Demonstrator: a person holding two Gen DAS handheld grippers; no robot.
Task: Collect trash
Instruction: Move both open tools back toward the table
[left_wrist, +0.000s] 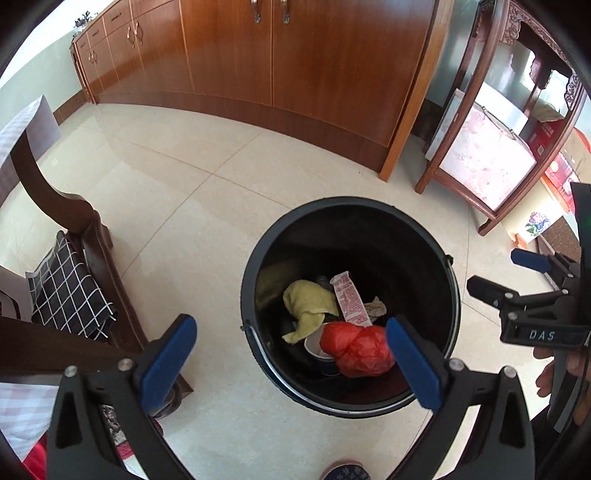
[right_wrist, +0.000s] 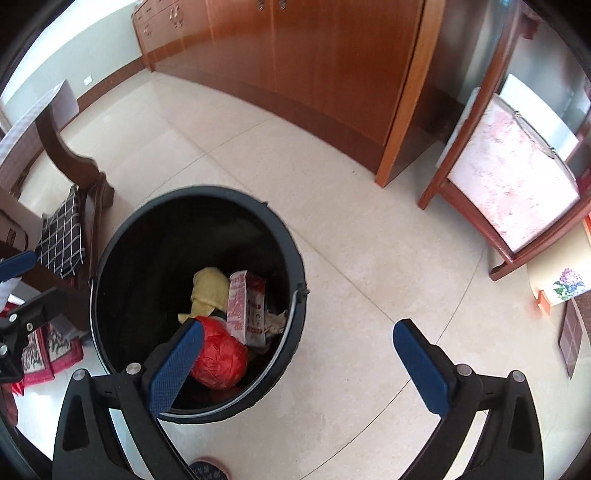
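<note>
A black bucket (left_wrist: 255, 258) stands on the tiled floor and holds trash: a red plastic bag (left_wrist: 356, 349), a yellow cloth (left_wrist: 310, 302), a red and white wrapper (left_wrist: 349, 299), crumpled paper and a white bowl. My left gripper (left_wrist: 291, 356) is open and empty above the bucket's near rim. My right gripper (right_wrist: 299, 360) is open and empty, above the bucket's (right_wrist: 107, 258) right side; the red bag (right_wrist: 219, 360), yellow cloth (right_wrist: 208, 291) and wrapper (right_wrist: 245, 306) show there too. The right gripper also shows at the right of the left wrist view (left_wrist: 495, 271).
A dark wooden chair (left_wrist: 85, 236) with a checked cushion stands left of the bucket. Wooden cabinets (left_wrist: 295, 62) line the far wall. A wooden stand (left_wrist: 480, 162) with a pink panel is at right. A patterned slipper toe (left_wrist: 345, 470) shows at the bottom.
</note>
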